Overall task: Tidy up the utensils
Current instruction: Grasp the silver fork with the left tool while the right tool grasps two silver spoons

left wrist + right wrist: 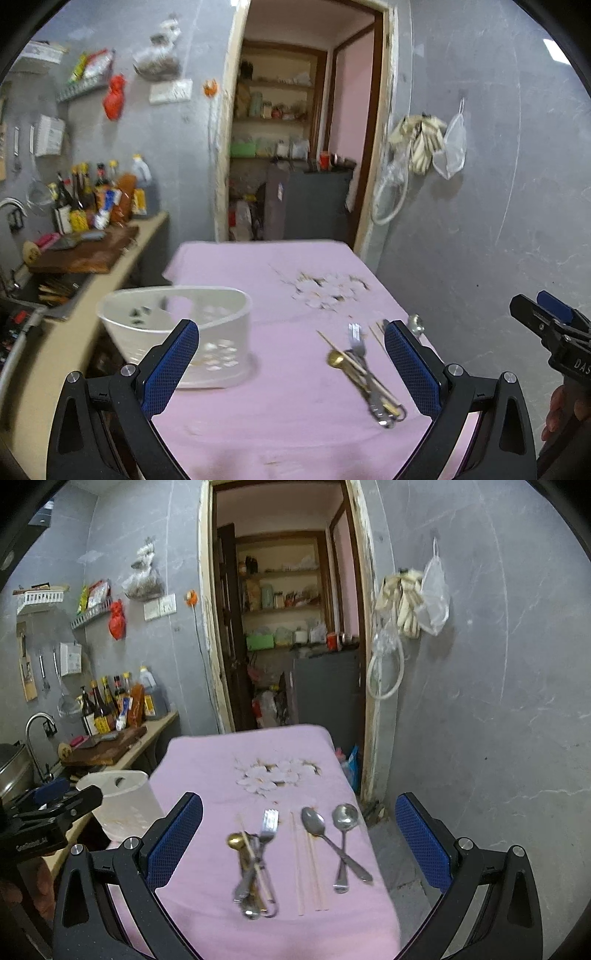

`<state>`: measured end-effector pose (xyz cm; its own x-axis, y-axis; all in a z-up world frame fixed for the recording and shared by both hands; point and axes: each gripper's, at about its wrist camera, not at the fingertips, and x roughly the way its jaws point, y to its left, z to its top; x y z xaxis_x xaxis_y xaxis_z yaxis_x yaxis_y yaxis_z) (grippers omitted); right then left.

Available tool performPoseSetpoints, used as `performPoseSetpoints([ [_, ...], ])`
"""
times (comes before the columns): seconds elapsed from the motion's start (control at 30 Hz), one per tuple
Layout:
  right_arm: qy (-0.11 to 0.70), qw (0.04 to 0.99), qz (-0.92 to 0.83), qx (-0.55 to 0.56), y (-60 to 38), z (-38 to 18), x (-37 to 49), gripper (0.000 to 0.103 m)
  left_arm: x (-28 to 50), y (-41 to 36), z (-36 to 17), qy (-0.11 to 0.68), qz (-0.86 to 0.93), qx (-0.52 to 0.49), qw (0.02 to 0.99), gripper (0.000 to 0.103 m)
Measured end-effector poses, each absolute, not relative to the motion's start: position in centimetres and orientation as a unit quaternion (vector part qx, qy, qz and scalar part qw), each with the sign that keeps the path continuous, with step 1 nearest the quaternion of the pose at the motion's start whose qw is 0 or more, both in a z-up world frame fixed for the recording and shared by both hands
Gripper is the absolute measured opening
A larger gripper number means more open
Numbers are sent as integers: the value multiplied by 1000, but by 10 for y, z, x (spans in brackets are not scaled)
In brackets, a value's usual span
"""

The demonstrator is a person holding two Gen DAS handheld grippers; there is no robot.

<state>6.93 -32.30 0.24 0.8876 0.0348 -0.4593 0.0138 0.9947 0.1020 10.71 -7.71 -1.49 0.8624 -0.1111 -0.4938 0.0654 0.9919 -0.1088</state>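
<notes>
On the pink tablecloth (207, 760) lies a heap of utensils (255, 867): a fork (269, 823), a gold spoon (235, 841) and other steel pieces. To its right rest a pair of chopsticks (306, 867) and two crossed steel spoons (334, 840). A white perforated holder (177, 325) stands at the table's left edge. My left gripper (291, 354) hangs open above the table between the holder and the utensil heap (365, 376), holding nothing. My right gripper (299, 838) is open and empty, above and in front of the utensils.
A kitchen counter (155, 734) runs along the left with sauce bottles (110, 709), a wooden cutting board (107, 747) and a sink tap (37, 723). Behind the table is an open doorway (288, 627) to a pantry. A grey wall (480, 701) borders the right side.
</notes>
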Motion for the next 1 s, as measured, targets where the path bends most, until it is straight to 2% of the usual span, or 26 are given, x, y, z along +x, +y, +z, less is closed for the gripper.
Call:
performPoseSetpoints([
  [0.23,308,947,66,60,-374,-40,134,102,164,-127,-51,316,-72,-64,944,101],
  [0.33,334,936,90,70,-393,-62,162,97,191,-141,-70,340,-78,-77,934,101],
  [0.4,351,928,103,72,-400,-77,180,86,209,-145,-82,355,-82,-85,927,98],
  [0.47,368,919,118,76,-405,-95,199,81,227,-151,-93,369,-86,-88,921,90],
  [0.57,392,905,138,87,-410,-123,225,67,250,-158,-111,387,-98,-82,913,81],
  [0.8,433,878,171,113,-408,-178,270,42,293,-180,-151,437,-141,-37,888,61],
  [0.87,438,872,182,117,-405,-187,278,37,300,-182,-158,445,-152,-29,882,53],
  [1.0,445,865,201,119,-403,-200,286,28,315,-189,-171,464,-171,-12,869,49],
])
